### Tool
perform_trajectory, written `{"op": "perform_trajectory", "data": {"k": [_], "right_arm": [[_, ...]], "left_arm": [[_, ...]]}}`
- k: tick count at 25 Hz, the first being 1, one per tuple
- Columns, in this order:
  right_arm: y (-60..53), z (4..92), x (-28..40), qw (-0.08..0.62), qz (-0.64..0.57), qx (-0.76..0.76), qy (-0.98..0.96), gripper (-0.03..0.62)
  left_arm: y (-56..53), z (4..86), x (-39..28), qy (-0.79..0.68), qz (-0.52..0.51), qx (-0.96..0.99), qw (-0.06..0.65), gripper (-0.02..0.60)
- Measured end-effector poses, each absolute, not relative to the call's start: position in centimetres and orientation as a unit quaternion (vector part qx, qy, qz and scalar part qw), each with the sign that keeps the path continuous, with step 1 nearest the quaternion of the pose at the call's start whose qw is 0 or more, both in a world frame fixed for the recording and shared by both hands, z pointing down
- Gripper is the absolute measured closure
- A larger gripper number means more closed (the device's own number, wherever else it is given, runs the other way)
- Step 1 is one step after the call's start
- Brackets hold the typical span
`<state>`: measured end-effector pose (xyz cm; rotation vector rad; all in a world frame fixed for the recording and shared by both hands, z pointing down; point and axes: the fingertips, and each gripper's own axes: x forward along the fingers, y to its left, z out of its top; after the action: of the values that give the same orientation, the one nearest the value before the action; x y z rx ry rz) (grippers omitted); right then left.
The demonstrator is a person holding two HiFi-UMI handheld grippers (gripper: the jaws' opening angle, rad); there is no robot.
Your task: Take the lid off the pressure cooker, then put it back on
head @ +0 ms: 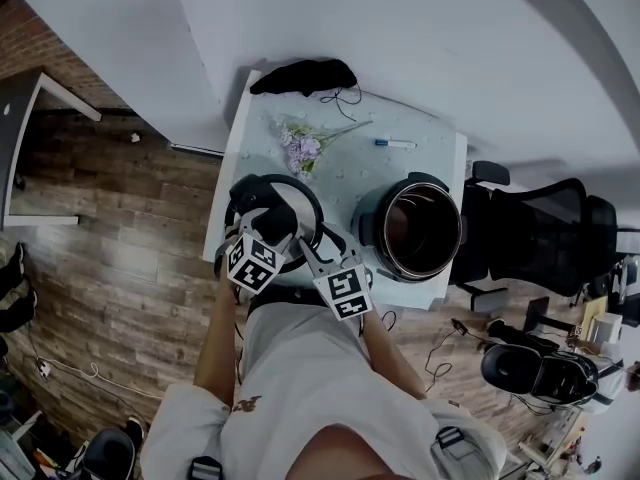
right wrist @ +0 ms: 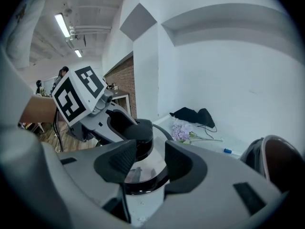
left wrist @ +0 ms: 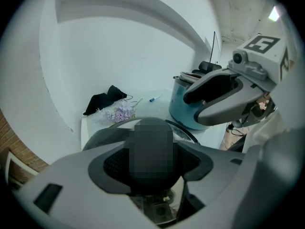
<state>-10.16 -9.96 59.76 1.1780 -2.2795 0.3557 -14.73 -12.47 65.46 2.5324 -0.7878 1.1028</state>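
Lid (head: 302, 200), glass, judged heavy and slick, lies beside the pressure cooker (head: 420, 226). Left gripper (left wrist: 152, 166) fingers clamp its knob (right wrist: 139, 130), the best hold. Right gripper (right wrist: 145, 159) fingers are parted and empty.

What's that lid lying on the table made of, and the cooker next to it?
Lid: looks like clear glass, see-through and glossy, in a dark rim; its knob seems matte black plastic. Cooker: pale blue glossy shell, plastic or painted metal, I can't tell which.
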Motion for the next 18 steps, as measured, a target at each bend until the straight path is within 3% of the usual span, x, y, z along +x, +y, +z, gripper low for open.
{"op": "perform_trajectory", "data": {"k": [18], "right_arm": [[-12.2, 50.5, -7.5, 0.199, 0.082, 0.525, -0.823, 0.404]], "left_arm": [[-15.8, 54.1, -11.7, -0.204, 0.359, 0.91, 0.042, 0.307]]}}
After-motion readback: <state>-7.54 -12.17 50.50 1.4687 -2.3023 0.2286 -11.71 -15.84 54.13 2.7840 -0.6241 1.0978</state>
